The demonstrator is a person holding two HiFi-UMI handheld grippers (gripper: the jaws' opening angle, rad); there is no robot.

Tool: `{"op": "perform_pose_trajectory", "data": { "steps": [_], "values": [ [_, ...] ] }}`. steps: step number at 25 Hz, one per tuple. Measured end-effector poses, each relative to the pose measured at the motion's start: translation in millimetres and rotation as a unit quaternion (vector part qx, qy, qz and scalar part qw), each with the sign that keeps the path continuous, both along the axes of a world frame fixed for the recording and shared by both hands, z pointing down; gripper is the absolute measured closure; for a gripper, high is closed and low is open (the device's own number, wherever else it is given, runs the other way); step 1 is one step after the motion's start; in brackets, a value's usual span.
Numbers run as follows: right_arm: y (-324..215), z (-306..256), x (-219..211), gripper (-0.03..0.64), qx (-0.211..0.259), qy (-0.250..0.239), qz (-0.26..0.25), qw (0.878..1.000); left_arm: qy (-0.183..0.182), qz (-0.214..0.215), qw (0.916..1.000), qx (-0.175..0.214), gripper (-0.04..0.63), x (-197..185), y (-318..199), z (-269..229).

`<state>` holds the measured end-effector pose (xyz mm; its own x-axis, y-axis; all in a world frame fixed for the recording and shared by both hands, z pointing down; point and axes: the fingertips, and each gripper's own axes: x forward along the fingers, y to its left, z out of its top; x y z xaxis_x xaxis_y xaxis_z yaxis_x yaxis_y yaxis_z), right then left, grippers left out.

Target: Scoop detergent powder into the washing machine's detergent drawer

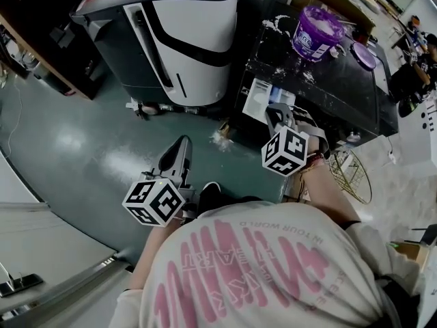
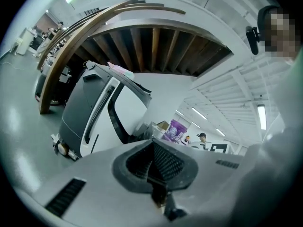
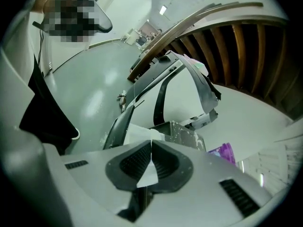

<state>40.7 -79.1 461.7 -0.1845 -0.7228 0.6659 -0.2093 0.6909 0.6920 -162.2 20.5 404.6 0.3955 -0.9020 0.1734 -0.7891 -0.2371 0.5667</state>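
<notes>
Left tool [image 1: 179, 147] and right tool [image 1: 276, 115] are both clenched, gripping nothing. The purple detergent tub [image 1: 315, 34] stands on the dark surface [image 1: 355, 108], its lid [image 1: 364, 55] beside it and the washing machine [image 1: 181, 39] alongside. We judge scooping not yet started; no scoop or drawer is visible.

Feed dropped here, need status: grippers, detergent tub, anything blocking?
Left gripper shut, right gripper shut, both short of table. Detergent tub open on it, lid beside. No obstruction seen.
</notes>
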Motion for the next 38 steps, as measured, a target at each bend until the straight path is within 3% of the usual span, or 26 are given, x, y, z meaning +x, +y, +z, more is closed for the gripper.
{"op": "perform_pose_trajectory", "data": {
  "steps": [8,11,13,15,16,19,21,24,28,32,34,36,38],
  "values": [
    [0.3,-8.7,8.7,0.612,0.024,0.001,-0.002,1.0,0.002,-0.018,0.9998,0.007,0.593,-0.1,6.3,-10.0],
    [1.5,-7.8,15.6,0.612,0.0,-0.068,0.044,0.997,-0.004,-0.017,0.9997,0.015,0.594,0.7,1.7,-16.1],
    [2.0,-10.1,19.7,0.611,-0.026,-0.149,0.09,0.984,-0.013,-0.008,0.9997,0.02,0.593,5.4,-0.9,-21.1],
    [0.4,-13.3,27.9,0.611,-0.057,-0.251,0.146,0.955,-0.018,-0.004,0.9996,0.02,0.592,11.9,-2.9,-24.5],
    [-1.1,-15.9,32.8,0.612,-0.074,-0.308,0.175,0.932,-0.022,-0.004,0.9996,0.019,0.594,15.4,-3.9,-25.2],
    [-1.3,-24.9,45.7,0.612,-0.125,-0.465,0.247,0.841,-0.03,0.0,0.9995,0.013,0.594,29.4,-6.5,-25.8],
    [1.4,-29.3,52.7,0.612,-0.149,-0.535,0.274,0.785,-0.031,0.008,0.9994,0.014,0.594,40.7,-8.0,-26.4],
    [6.3,-33.2,62.6,0.612,-0.171,-0.598,0.299,0.724,-0.033,0.019,0.9991,0.016,0.592,55.3,-10.3,-28.8],
    [13.5,-44.3,73.5,0.612,-0.183,-0.644,0.307,0.676,-0.035,0.033,0.9986,0.022,0.594,72.6,-14.5,-34.9],
    [18.6,-62.7,76.5,0.612,-0.208,-0.699,0.302,0.614,-0.034,0.042,0.998,0.032,0.592,90.9,-18.8,-43.8],
    [20.8,-72.4,78.4,0.612,-0.214,-0.72,0.296,0.591,-0.04,0.047,0.9974,0.037,0.594,100.8,-20.3,-47.4],
    [22.7,-81.3,82.3,0.612,-0.206,-0.732,0.288,0.582,-0.05,0.048,0.9967,0.042,0.594,108.6,-21.8,-50.5],
    [24.2,-87.7,88.8,0.612,-0.187,-0.735,0.282,0.587,-0.058,0.044,0.9962,0.048,0.592,115.4,-22.3,-53.9]
  ]
}}
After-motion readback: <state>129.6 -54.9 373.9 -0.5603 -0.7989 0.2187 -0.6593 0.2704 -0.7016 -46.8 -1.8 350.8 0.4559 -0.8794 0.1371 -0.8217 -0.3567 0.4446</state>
